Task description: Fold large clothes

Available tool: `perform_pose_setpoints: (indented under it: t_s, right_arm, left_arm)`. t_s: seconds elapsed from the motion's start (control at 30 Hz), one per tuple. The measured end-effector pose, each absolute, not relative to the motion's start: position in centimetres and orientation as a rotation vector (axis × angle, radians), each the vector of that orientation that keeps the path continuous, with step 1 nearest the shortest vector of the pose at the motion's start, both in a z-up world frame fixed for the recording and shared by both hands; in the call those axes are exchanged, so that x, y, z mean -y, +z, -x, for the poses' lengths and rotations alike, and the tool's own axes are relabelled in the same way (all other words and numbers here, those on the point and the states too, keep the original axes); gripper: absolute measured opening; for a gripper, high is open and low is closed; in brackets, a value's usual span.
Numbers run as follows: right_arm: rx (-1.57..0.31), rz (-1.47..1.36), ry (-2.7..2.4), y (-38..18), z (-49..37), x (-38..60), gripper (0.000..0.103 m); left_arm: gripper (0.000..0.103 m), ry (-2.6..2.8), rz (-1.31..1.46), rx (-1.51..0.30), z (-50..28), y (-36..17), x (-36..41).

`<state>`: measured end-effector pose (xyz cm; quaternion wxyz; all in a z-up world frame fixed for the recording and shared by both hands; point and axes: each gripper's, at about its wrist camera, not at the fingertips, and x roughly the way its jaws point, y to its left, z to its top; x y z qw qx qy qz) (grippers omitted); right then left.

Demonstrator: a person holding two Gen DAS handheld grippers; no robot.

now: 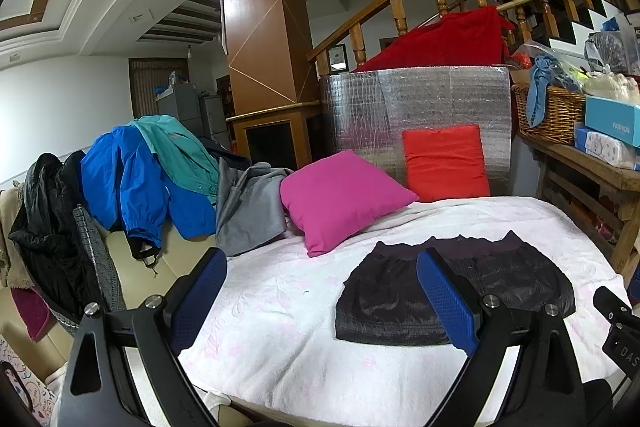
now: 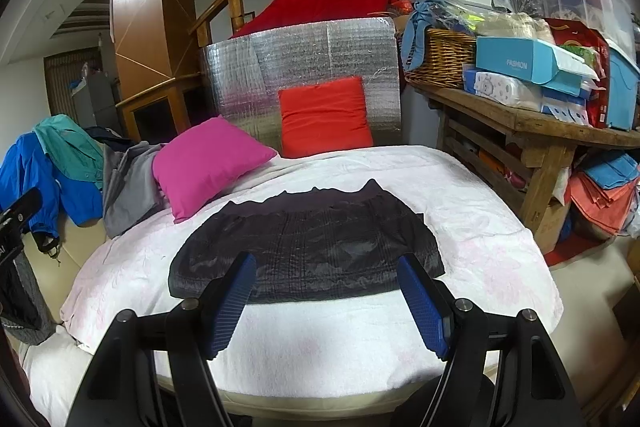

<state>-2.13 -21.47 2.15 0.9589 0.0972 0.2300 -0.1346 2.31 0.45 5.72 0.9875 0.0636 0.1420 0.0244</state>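
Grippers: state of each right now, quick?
Left gripper: open, holding nothing, above the white blanket.
Right gripper: open, holding nothing, near edge of the black garment.

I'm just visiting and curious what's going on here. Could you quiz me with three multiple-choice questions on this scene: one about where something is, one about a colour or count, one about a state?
1. Where does the dark quilted garment lie?
A. Flat on the white bed cover
B. In the wicker basket
C. Over the stair railing

2. How many cushions sit at the far end of the bed?
A. One
B. Two
C. Four

3. How do the jaws of the left gripper and right gripper stand?
A. Both clamped on the garment
B. One open, one shut
C. Both open, holding nothing

Answers: 1 A, it is spread on the cover in both views. 2 B, a magenta square cushion and an orange-red square cushion. 3 C, each pair of blue pads stands wide apart with nothing between.
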Motion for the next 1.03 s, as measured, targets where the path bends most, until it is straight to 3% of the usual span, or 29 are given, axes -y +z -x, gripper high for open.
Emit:
perform_pose_setpoints:
  t_s: [0.47,0.83,1.03]
  right_arm:
    - [-0.472,-0.193,-0.284,2.3,1.3,22.7,0.076]
    - [-0.436,-0.407,-0.456,2.2,-1.9,36.4,0.076]
    - [-0.495,-0.367,-0.405,-0.3,-5.3,36.3,0.076]
  left_arm:
    - [0.096,0.039,-0.122,-0.29,-3.4,5.7,-0.4]
    - [0.096,-0.031,0.049,-0.499,-14.7,1.9,-5.6]
    - [0.096,-0.11,0.072,-0.452,-16.4,0.7,-4.4]
